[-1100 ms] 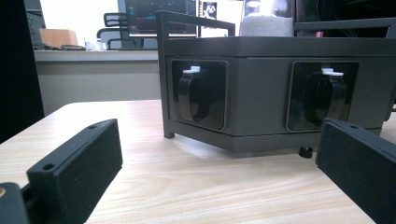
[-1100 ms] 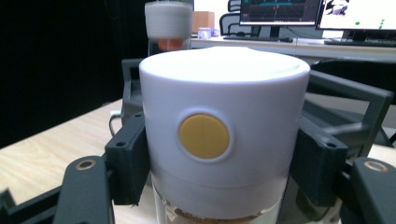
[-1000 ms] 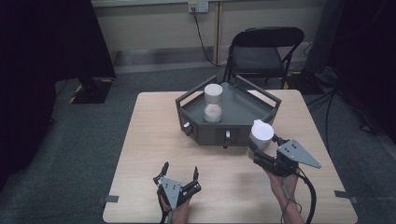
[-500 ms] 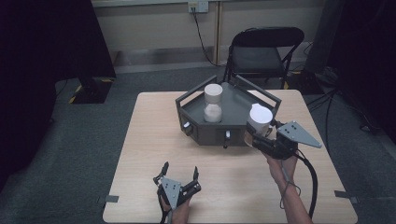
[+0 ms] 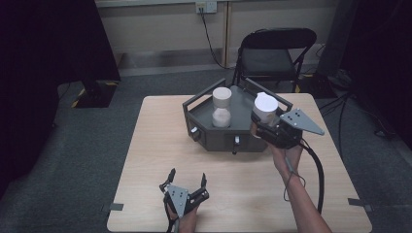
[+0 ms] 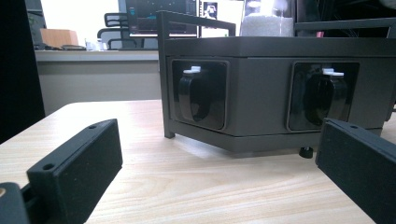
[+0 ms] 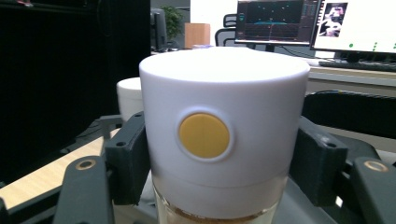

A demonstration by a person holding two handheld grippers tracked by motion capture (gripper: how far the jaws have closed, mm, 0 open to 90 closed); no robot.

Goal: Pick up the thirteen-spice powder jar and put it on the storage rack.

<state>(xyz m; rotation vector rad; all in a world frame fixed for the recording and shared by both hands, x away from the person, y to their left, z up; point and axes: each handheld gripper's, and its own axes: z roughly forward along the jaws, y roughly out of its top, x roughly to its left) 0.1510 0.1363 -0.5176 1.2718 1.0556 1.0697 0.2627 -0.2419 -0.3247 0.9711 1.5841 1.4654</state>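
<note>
A dark grey tray-like box with rails stands on the far middle of the table. One white-capped shaker stands upright inside it. My right gripper is shut on a second shaker and holds it upright over the box's right side. In the right gripper view that shaker has a white cap with a yellow round button, and both pads press its sides. My left gripper rests near the table's front edge, open, with nothing between its jaws, facing the box.
The box front has two black knobs set in recesses. A black folding chair stands behind the light wooden table. A cable trails from the right gripper along the forearm.
My right gripper has carried the shaker up and away from me, from in front of the box's right corner to above its right side. The left gripper has stayed in place.
</note>
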